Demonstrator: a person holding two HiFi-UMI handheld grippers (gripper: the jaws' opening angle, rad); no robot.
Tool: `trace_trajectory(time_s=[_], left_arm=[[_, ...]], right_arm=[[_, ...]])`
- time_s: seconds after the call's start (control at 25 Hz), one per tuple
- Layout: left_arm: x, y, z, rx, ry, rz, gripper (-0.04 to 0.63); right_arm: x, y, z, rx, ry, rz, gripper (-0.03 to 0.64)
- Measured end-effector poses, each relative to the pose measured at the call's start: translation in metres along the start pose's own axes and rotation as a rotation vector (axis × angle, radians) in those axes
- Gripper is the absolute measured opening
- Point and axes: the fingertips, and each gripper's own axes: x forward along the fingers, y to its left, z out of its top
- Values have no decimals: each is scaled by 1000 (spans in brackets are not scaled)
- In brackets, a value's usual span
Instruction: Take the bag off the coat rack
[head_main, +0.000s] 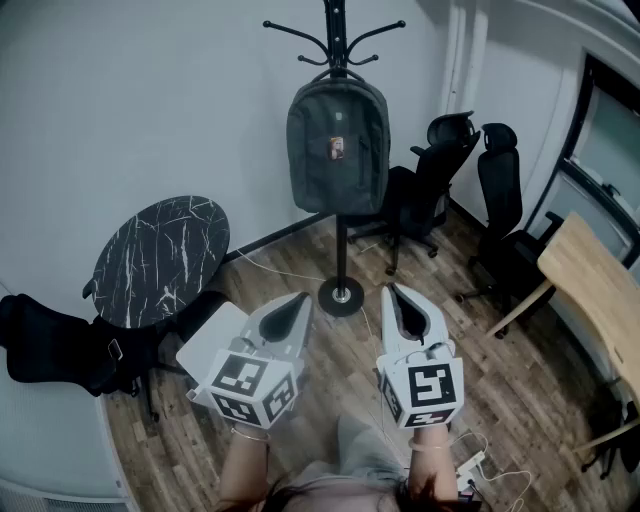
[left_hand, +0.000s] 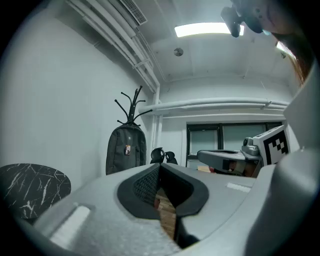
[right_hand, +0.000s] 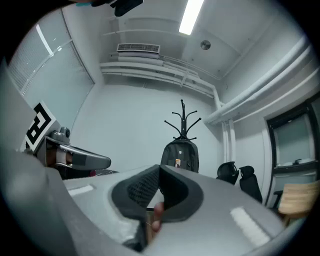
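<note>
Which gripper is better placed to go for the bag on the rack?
Right, marginally. Both are shut, empty and well short of the bag. The right gripper points almost straight at it; seen from the left gripper, it sits off to the left.

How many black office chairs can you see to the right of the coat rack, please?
2. One chair stands just right of the coat rack; the second chair is farther right. Others may be hidden outside the view.

coat rack (head_main: 341, 250): top cut by upper edge, middle behind bag (head_main: 338, 115) | bag tag (head_main: 338, 148): unreadable | wooden table (head_main: 590, 275): cut at right edge
</note>
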Motion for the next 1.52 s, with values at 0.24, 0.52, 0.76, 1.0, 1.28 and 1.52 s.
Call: trace_trajectory(time_s=[0.24,0.52,0.76,1.0,1.28,1.52], left_arm=[[2,11,0,-1,-3,16,9],[27,17,-5,-13,-4,18,9],[64,26,-3,-29,-14,34,9],[98,45,3,-66,-29,84,9],[133,54,10,-61,-28,102,9],[154,55,7,-54,-17,120,9]], right_arm=[[8,5,-6,2,18,15,2],[28,-6,-18,2,48,29,2],[56,-33,-27,-12,41,34,3],[85,-53,-28,38,-3,80,2],[110,-85,-30,45,-16,87,2],[129,-102,-35,35,-14,96,2]])
